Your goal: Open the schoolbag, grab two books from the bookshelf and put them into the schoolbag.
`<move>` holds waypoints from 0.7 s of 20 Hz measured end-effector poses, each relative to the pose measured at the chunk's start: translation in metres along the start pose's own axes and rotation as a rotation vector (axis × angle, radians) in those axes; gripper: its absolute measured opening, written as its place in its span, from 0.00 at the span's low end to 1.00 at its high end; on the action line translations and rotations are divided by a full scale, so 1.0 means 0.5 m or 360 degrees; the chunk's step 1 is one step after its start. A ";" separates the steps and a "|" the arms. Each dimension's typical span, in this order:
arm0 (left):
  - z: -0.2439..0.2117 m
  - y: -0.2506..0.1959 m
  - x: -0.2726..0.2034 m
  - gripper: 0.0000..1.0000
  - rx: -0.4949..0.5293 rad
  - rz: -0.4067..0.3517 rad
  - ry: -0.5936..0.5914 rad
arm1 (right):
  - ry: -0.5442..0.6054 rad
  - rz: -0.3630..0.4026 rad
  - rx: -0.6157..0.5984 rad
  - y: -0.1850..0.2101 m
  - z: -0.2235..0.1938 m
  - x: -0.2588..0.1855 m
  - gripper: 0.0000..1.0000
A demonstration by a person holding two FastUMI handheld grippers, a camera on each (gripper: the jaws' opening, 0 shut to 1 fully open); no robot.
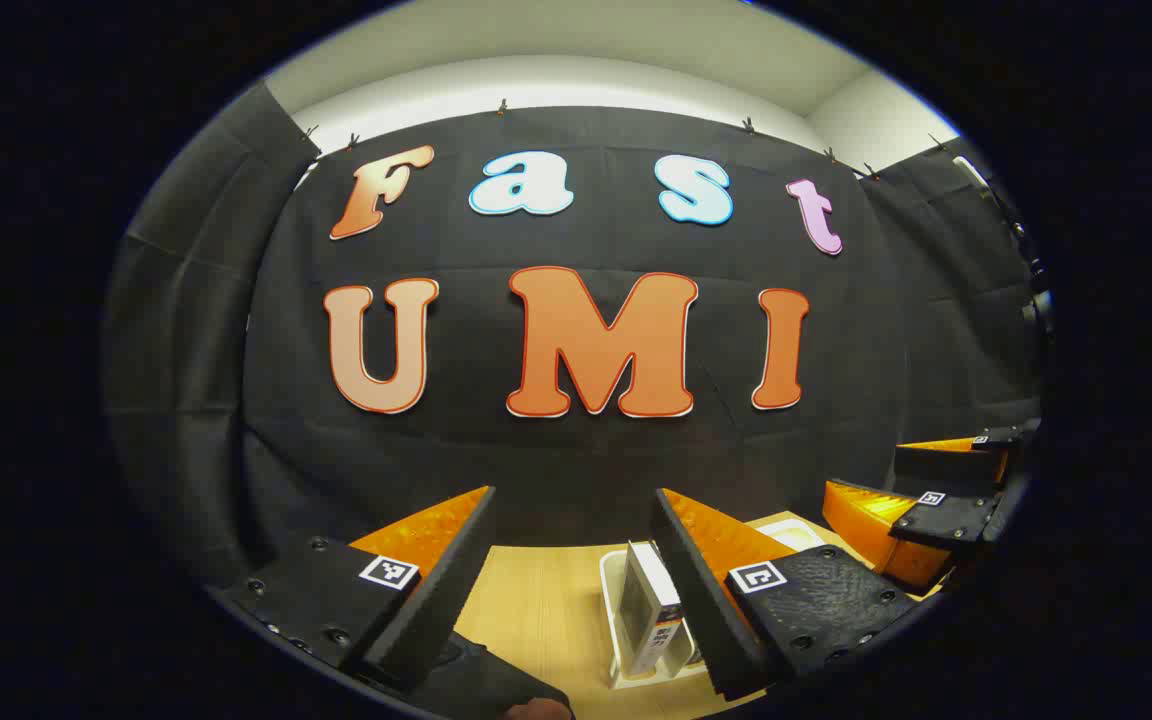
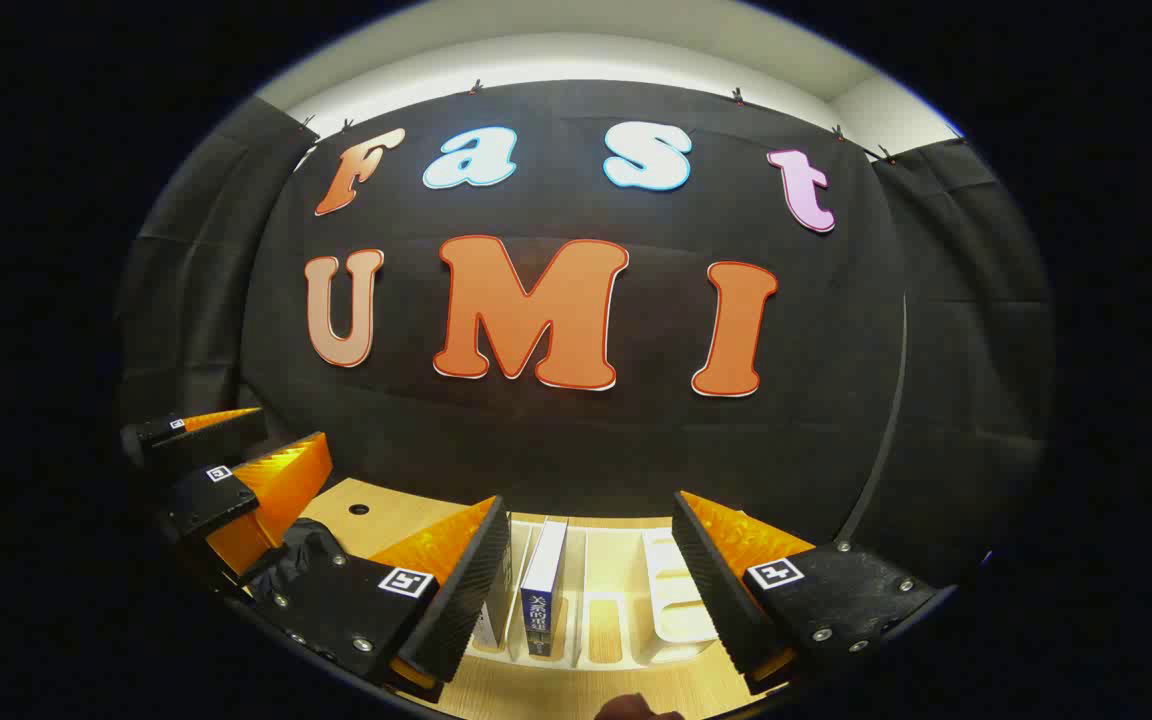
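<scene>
Right gripper [image 2: 591, 585] hangs with fingers spread over the white bookshelf [image 2: 676, 600] on the wooden table [image 2: 376, 515]. Two books stand in it: a dark-spined book [image 2: 543, 585], lettering too small to read, and another [image 2: 488, 625] mostly hidden. Left gripper [image 1: 571, 590] is spread too; the schoolbag [image 2: 301, 555] lies beside the bookshelf.

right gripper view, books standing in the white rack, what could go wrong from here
The right gripper hangs open above the white slotted book rack. Its left finger sits over the pale book, close beside the dark-spined book, so closing here might catch both or tip one over. The left gripper, also open, hovers by the same rack and a white boxed book; the two grippers may collide.
</scene>
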State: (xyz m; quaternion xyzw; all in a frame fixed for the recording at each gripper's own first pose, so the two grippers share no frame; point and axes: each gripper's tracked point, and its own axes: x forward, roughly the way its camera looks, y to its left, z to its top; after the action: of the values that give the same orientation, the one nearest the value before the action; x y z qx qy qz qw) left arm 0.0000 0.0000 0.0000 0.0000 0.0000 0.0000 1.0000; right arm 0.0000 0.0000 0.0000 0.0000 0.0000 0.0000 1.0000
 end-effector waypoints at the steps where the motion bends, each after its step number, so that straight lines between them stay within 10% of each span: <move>1: -0.001 -0.004 0.001 0.97 -0.0020 0.0004 0.0010 | 0.0003 0.0003 -0.0015 0.001 -0.002 0.001 0.98; 14: -0.017 -0.005 -0.019 0.97 -0.0042 0.0024 0.0085 | 0.0067 0.0053 0.0020 -0.005 -0.038 -0.002 0.98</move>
State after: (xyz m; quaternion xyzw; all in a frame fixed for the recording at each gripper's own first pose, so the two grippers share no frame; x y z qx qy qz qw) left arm -0.0097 -0.0026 -0.0084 -0.0132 0.0267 0.0076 0.9995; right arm -0.0008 -0.0024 -0.0190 0.0063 0.0210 0.0167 0.9996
